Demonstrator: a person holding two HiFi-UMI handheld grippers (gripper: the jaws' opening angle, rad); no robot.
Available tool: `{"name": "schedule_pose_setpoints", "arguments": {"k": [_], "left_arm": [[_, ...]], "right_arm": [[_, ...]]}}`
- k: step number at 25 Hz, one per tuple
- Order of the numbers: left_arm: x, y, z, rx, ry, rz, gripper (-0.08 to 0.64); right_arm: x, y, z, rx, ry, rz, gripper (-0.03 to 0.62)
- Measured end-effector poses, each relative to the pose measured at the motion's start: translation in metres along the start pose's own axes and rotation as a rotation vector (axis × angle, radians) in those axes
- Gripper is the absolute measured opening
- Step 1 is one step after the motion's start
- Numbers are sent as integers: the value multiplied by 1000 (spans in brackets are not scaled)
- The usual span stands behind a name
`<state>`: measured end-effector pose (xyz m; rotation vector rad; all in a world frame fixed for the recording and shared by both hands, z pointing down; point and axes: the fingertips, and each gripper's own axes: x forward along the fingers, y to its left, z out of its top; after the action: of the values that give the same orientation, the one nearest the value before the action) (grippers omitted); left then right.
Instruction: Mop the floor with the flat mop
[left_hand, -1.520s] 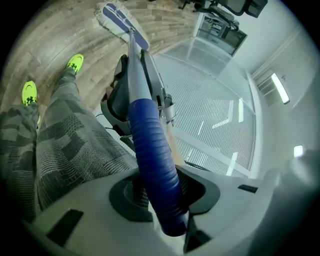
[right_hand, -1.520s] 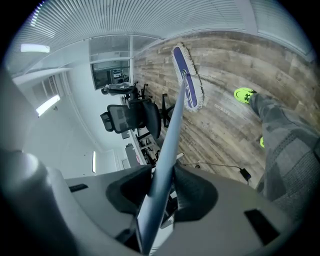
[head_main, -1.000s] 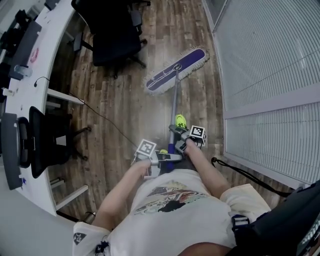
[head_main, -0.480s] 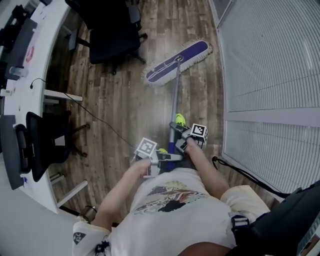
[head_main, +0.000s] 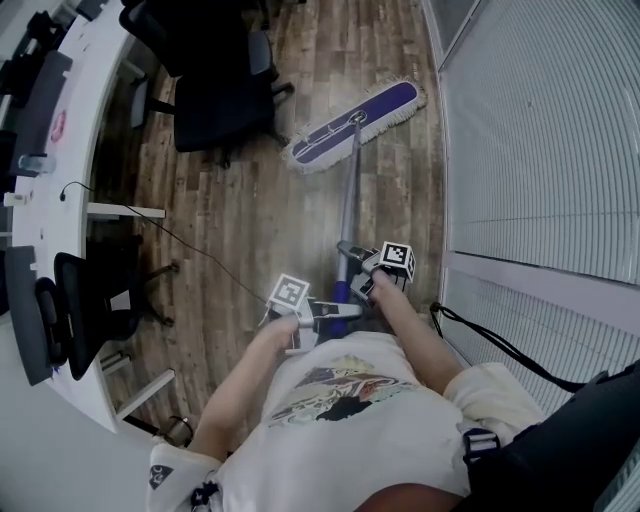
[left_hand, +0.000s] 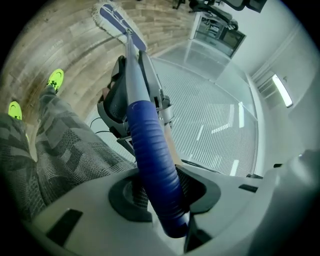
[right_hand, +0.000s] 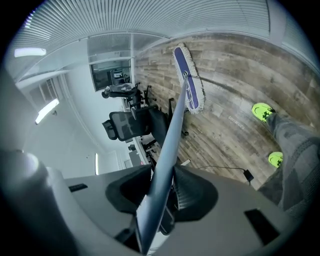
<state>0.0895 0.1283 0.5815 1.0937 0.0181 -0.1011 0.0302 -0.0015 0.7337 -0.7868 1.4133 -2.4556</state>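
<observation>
The flat mop has a purple head with a white fringe lying on the wood floor near the glass wall; the same mop head shows far off in the right gripper view. Its grey pole runs back to my hands. My left gripper is shut on the blue ribbed handle grip at the pole's near end. My right gripper is shut on the grey pole a little further down. Both jaw pairs press on the mop's shaft.
A black office chair stands left of the mop head. A long white desk runs along the left, with a cable trailing over the floor. A ribbed glass wall bounds the right side. My green shoes are close by.
The mop head has slid further away over the floor, towards the glass wall. Both grippers went forward with the pole and their grips are unchanged. The green shoe is now out of the head view.
</observation>
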Motion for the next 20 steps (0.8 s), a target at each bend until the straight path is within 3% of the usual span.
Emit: {"name": "schedule_pose_setpoints", "arguments": {"k": [5, 14, 20], "left_arm": [[25, -28, 52, 8, -61, -54, 126], [43, -70, 118, 25, -133, -123, 127], [30, -103, 177, 39, -62, -116, 132]], "right_arm": [[9, 29, 52, -18, 17, 0, 138], [29, 70, 111, -27, 15, -2, 138], [73, 108, 153, -48, 16, 3, 138]]}}
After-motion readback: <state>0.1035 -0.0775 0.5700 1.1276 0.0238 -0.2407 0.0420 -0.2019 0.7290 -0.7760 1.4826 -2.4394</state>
